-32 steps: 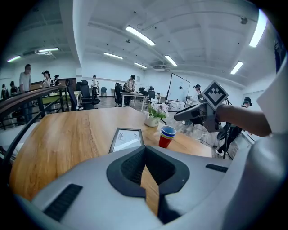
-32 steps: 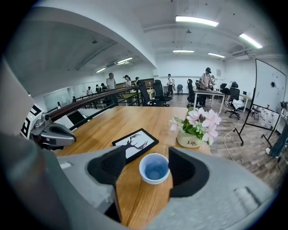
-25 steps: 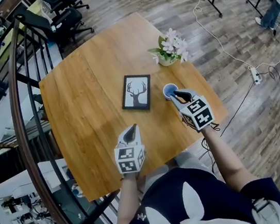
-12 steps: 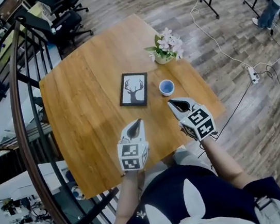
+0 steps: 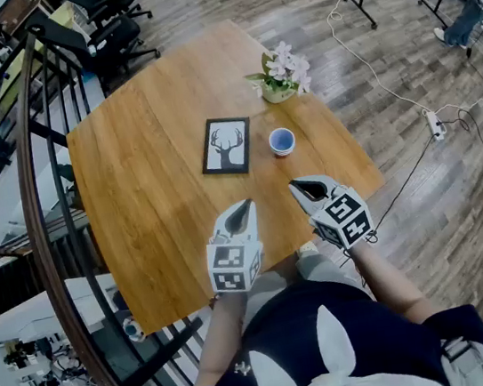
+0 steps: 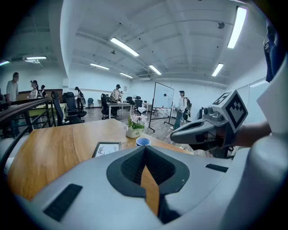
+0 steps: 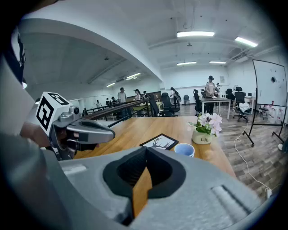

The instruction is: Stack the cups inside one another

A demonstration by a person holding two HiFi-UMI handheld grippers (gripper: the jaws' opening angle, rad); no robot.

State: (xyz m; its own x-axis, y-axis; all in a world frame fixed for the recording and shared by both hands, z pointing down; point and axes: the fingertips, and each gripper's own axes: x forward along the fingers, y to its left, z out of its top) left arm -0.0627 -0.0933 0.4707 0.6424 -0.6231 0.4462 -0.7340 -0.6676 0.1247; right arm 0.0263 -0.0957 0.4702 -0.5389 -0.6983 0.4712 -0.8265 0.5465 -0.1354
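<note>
While both grippers are hanging over the lower edge of the table (image 5: 146, 157), nothing is being handled.

Left gripper (image 5: 244, 206): the jaws are meeting tip to tip, with nothing between them in its own view.

Right gripper (image 5: 298, 187): the jaws are likewise pressed together and empty. Its tip is pointing toward the cup (image 5: 281, 141) but is standing well apart from it.

The cup, blue, is sitting upright just right of centre in the head view. It is standing between the deer print (image 5: 226, 146) on its left and the flowers (image 5: 278, 76) above it, touching neither. Only this one blue rim is showing anywhere on the table, and no loose cup is lying elsewhere. Whether others are nesting inside it I cannot tell, as the rim is too small in all three views.

Judgement on progress: the stacking is looking finished, or as good as. With no second cup in sight and both grippers closed and clear, nothing obvious is remaining to be picked up. If a cup is waiting out of view, that one is left.
</note>
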